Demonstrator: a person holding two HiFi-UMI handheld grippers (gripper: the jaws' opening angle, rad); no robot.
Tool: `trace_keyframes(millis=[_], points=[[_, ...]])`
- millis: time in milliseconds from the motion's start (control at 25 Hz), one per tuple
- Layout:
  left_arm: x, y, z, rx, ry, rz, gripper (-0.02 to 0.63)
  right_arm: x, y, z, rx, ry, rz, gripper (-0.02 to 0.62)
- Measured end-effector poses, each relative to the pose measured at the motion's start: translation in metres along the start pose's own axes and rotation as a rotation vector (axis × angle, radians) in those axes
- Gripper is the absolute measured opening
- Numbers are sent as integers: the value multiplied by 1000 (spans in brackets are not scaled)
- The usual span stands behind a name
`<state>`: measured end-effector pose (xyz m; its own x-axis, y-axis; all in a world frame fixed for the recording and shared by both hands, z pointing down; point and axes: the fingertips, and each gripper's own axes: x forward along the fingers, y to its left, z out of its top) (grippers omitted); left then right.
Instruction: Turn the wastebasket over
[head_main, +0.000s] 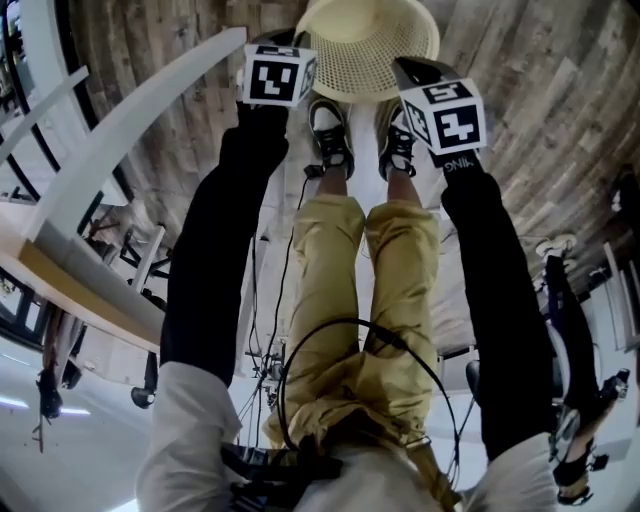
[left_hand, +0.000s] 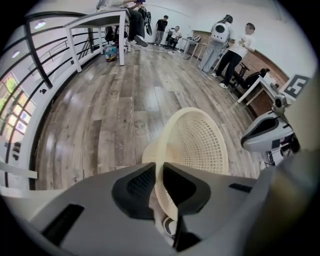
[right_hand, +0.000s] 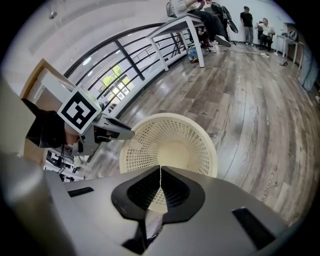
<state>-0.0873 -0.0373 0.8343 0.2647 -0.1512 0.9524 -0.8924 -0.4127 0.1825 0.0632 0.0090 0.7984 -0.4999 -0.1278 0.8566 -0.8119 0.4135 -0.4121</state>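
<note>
Closest to me, the left gripper has its jaws clenched on the basket rim; the wall runs between them and the mesh bowl spreads beyond and to their right. I read the right gripper as pinched on the near rim too, with the open mouth just past its jaws. The two-sided grasp looks done. The mouth faces up above the floor, so the flip itself is not yet begun.

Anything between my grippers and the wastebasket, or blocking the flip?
Nothing visible does. The left gripper and right gripper both clamp the wastebasket by its rim, and the wood floor beyond it is bare. Only the person's shoes stand close on the near side.
</note>
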Motion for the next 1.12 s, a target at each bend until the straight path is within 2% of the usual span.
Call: trace_keyframes(millis=[160,320,560,760,880,1120], points=[[9,22,-6,-32,6,44,38,7,-2,-5,4,3,2,21],[22,21,-25,-27,59,29,55,13,-5,-12,15,6,-3,21],[36,12,-49,-35,96,-1,72,17,-7,-17,25,11,-2,21],[37,12,-54,-49,114,-4,80,14,-9,-17,23,7,-3,21],[33,14,-52,-29,122,20,122,11,-9,-14,19,7,-8,21],[7,15,-52,-29,92,45,130,-3,3,-11,15,-5,-11,21]])
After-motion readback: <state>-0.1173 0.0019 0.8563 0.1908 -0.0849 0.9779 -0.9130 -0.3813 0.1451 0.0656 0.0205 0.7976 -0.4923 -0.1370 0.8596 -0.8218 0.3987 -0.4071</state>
